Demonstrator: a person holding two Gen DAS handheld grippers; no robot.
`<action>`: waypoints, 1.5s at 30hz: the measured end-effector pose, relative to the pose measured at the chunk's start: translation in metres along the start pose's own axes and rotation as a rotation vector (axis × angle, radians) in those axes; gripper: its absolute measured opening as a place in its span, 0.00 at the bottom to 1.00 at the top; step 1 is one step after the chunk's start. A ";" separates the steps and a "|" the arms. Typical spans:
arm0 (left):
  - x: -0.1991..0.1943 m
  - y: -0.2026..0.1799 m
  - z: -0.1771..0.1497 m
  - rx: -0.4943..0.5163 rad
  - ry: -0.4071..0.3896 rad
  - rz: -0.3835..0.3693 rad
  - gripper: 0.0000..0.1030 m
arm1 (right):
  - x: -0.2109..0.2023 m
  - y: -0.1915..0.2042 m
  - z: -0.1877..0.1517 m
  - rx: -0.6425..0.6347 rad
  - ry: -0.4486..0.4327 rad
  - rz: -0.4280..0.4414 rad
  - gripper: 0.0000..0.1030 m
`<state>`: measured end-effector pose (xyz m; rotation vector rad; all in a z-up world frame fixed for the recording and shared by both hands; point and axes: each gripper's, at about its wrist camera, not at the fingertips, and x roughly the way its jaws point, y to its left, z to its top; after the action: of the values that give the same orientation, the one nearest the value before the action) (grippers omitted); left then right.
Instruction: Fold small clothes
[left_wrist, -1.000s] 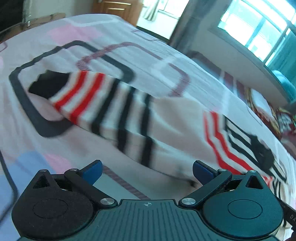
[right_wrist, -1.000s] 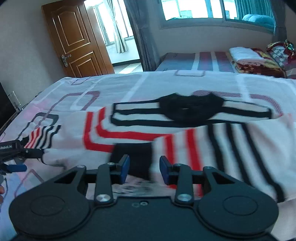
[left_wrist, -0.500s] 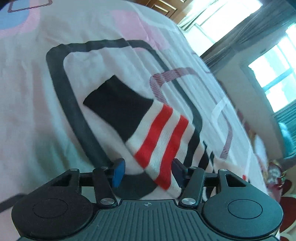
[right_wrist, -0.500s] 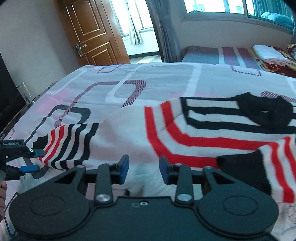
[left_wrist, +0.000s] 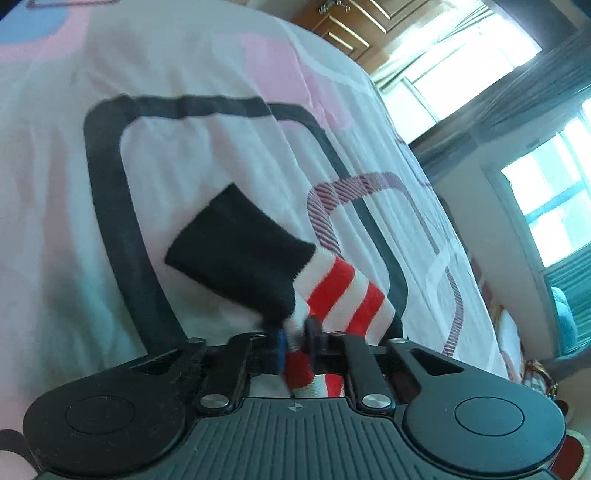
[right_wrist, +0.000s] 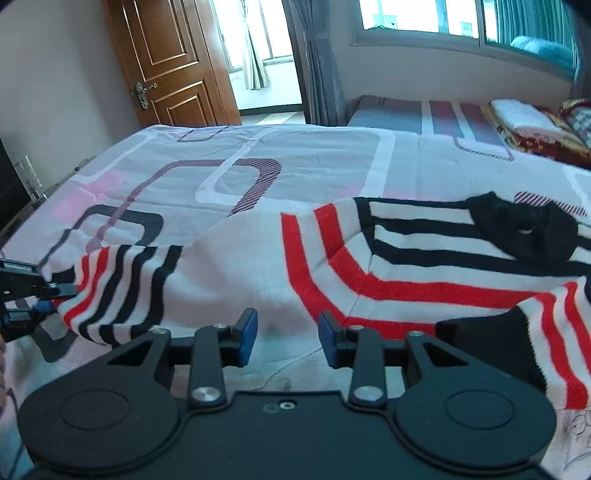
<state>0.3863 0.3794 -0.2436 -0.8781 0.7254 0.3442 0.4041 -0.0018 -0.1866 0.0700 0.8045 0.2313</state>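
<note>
Swung in over the sleeve (left_wrist: 334, 295) from a wider view of the bedspread (left_wrist: 184, 147) 1 second before, jaws then spread wide. Now left gripper (left_wrist: 295, 341) clamped shut on the striped fabric just behind the black cuff (left_wrist: 240, 251). Right gripper (right_wrist: 286, 334) held partly apart above the sweater (right_wrist: 369, 273), nothing pinched between. Sweater spread flat on the bed, collar (right_wrist: 524, 229) far right. Judged ready for 1 sleeve to be drawn inward as the first fold.
</note>
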 end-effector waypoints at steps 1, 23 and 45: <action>-0.004 -0.003 0.000 0.011 -0.013 -0.008 0.06 | 0.003 0.001 -0.002 -0.012 0.012 -0.011 0.34; -0.008 -0.250 -0.231 0.752 0.245 -0.474 0.06 | -0.092 -0.118 -0.016 0.197 -0.100 -0.042 0.41; -0.012 -0.201 -0.159 0.761 0.090 -0.099 0.07 | -0.049 -0.151 -0.022 0.265 0.014 0.009 0.44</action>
<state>0.4201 0.1317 -0.1870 -0.2041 0.8097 -0.0713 0.3828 -0.1605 -0.1897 0.3213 0.8451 0.1329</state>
